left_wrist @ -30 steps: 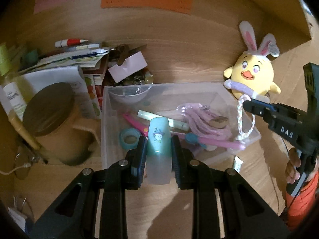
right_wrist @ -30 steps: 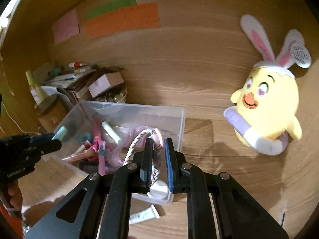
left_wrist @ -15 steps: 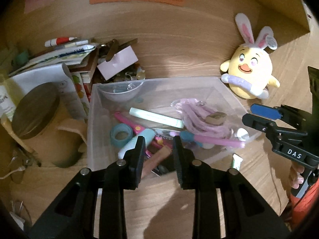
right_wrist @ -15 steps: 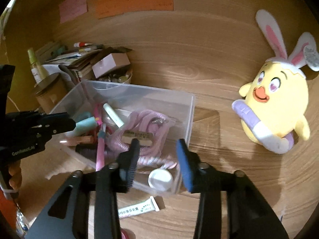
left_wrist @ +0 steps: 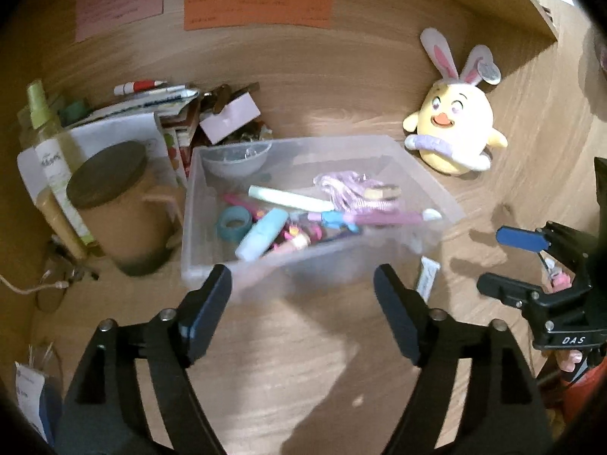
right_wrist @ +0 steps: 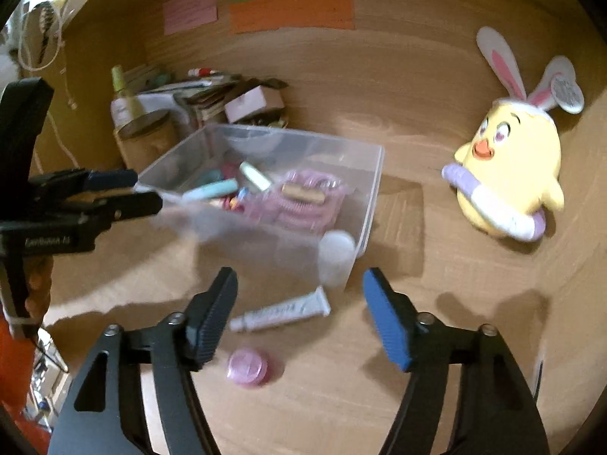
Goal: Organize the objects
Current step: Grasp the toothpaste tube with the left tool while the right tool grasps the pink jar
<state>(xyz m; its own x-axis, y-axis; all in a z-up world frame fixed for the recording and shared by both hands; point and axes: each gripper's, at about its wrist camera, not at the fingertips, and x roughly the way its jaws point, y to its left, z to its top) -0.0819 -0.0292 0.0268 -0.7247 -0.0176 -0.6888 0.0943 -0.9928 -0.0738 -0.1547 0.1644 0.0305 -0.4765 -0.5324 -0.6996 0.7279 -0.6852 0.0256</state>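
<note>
A clear plastic bin (left_wrist: 436,193) (right_wrist: 373,174) stands on the wooden desk with a light-blue tube (left_wrist: 261,233) (right_wrist: 212,189), a pink coiled cord (left_wrist: 353,185) (right_wrist: 303,201), a teal tape roll (left_wrist: 234,223) and pens inside. My left gripper (left_wrist: 301,303) hangs in front of the bin, its jaws opening with nothing between them. My right gripper (right_wrist: 299,311) is also opening and holds nothing; below it on the desk lie a white tube (right_wrist: 280,311) and a small pink round case (right_wrist: 248,367). A white round lid (right_wrist: 335,254) leans at the bin's near corner.
A yellow bunny-eared plush (left_wrist: 453,136) (right_wrist: 508,182) sits to the right of the bin. A lidded brown mug (left_wrist: 121,204), a bottle (left_wrist: 49,140), books and a small box (left_wrist: 231,117) crowd the left. Coloured paper notes (left_wrist: 258,7) hang on the back wall.
The left gripper let the light-blue tube drop into the bin and the right let go of the braided cord; both jaws spread wide and pulled back from the bin.
</note>
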